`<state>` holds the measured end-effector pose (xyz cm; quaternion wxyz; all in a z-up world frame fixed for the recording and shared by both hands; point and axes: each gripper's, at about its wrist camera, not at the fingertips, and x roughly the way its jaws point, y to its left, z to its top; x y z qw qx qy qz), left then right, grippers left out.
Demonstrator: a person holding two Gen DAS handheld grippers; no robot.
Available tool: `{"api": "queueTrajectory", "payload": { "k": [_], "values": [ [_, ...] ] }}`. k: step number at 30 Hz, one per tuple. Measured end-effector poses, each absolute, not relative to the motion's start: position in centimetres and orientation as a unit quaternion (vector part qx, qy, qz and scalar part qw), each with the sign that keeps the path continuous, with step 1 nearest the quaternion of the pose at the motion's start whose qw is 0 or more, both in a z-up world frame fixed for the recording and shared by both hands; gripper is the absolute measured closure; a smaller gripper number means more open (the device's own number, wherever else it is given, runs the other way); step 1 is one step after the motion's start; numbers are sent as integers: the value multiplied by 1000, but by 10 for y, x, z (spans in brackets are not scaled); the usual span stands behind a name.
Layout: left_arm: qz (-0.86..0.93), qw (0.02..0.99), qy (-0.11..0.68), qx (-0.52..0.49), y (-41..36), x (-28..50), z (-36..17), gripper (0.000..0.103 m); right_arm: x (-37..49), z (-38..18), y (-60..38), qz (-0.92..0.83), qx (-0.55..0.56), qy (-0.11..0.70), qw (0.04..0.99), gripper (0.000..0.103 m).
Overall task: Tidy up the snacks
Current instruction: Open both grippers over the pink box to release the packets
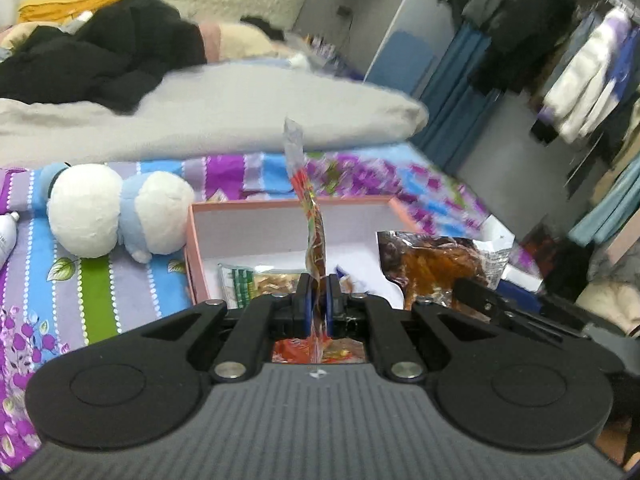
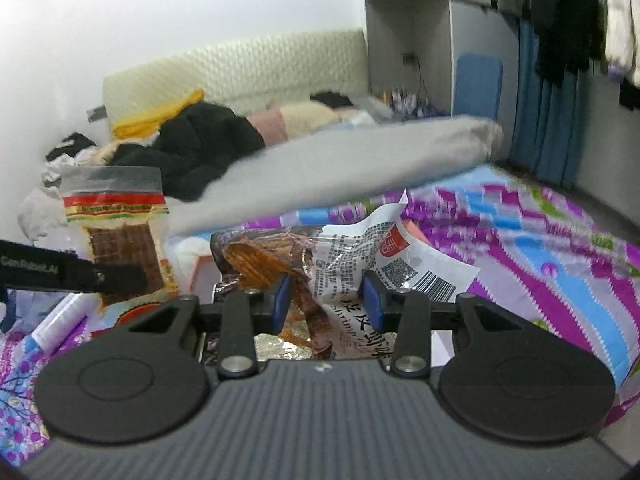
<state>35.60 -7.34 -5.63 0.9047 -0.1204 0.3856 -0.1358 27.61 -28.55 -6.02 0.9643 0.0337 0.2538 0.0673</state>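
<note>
Two snack packets are up off the striped bedspread (image 1: 100, 280), one in each of my grippers. Below them sits the pink box (image 1: 192, 240). My right gripper (image 2: 326, 306) clamps a crinkled brown-and-white packet (image 2: 344, 256); my left gripper (image 1: 318, 300) is pinched tight on a slim red packet (image 1: 316, 232), edge-on above the box.

Bedspread (image 2: 520, 216) pattern — smeared; box (image 1: 280, 206) contents half-hidden
</note>
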Motion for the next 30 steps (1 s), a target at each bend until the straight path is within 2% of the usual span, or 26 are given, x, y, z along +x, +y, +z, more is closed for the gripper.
{"api": "queueTrajectory", "payload": {
  "k": [4, 11, 13, 14, 15, 30],
  "values": [
    [-132, 889, 425, -110, -80, 382, -79, 96, 307, -78, -290, 62, 41, 298, 952, 61],
    [-123, 891, 422, -110, -73, 382, -85, 94, 321, -99, -293, 64, 44, 338, 938, 59],
    [-117, 893, 423, -105, -71, 382, -81, 78, 319, -100, -292, 62, 45, 339, 938, 53],
    [-115, 892, 424, -106, -70, 382, -78, 54, 319, -101, -293, 63, 48, 341, 937, 43],
    [-111, 895, 418, -105, -70, 380, -75, 40, 317, -100, -293, 61, 49, 339, 937, 40],
    [-128, 932, 331, -73, -60, 299, 10, 38, 254, -30, -311, 71, 77, 244, 964, 40]
  ]
}}
